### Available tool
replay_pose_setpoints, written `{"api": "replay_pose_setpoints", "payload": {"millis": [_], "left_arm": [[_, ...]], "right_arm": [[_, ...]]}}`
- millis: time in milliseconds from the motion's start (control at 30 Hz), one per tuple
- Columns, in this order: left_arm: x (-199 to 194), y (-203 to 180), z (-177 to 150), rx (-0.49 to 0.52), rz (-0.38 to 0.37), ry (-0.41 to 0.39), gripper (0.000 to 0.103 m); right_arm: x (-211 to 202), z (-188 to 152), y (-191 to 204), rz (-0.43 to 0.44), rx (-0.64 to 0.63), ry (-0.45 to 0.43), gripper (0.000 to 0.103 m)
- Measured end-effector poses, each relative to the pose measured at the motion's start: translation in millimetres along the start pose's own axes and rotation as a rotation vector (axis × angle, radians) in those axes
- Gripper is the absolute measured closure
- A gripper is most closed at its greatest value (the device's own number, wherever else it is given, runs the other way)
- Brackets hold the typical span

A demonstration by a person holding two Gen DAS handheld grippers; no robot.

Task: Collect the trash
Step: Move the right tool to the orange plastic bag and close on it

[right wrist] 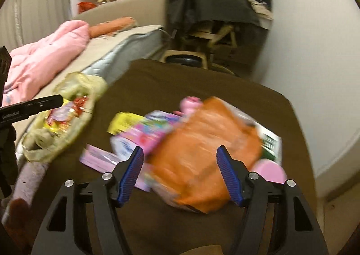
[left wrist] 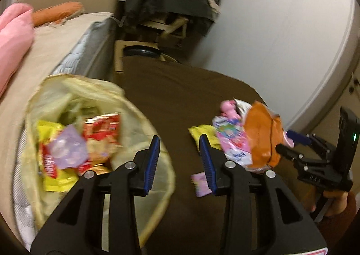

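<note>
Gaping right tool (right wrist: 180, 174), framing orange packet (right wrist: 202, 153)

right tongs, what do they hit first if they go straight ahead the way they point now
Most likely the orange bag: it lies right between and ahead of the open right tongs, on top of the wrapper pile on the brown cloth. The picture is blurred, so depth is uncertain.

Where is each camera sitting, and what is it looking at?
Left wrist: sits on the left gripper, looking down at the brown cloth, with the trash bag on its left; its own open fingers and the right gripper in a hand show.
Right wrist: sits on the right gripper, looking down at the orange packet between its open fingers; the left gripper pokes in.
Both see: bag, cloth, orange packet, pink blanket, bed.
</note>
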State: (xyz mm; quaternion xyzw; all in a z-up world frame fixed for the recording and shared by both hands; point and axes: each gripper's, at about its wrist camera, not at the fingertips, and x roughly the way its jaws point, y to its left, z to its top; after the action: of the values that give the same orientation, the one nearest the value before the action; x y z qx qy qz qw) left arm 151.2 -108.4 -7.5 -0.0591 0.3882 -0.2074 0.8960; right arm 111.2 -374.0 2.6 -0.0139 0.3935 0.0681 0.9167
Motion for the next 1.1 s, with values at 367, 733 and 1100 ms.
{"api": "replay_pose_setpoints", "payload": {"millis": [367,733,1100], "left_arm": [[31,-54,-4,0.062,-0.117,0.006,0.063],[48,-57,-11,0.062,-0.090,0.029,0.063],[21,-6,-19,-0.017,0.005,0.014,0.062]], "right_arm": [[-39,-15,-55,-0.153,0.068,-0.097,0.040],[-29,-25,-55,-0.099,0.178,-0.061,0.040],[25,-35,-19,-0.072,0.315,0.009,0.040]]}}
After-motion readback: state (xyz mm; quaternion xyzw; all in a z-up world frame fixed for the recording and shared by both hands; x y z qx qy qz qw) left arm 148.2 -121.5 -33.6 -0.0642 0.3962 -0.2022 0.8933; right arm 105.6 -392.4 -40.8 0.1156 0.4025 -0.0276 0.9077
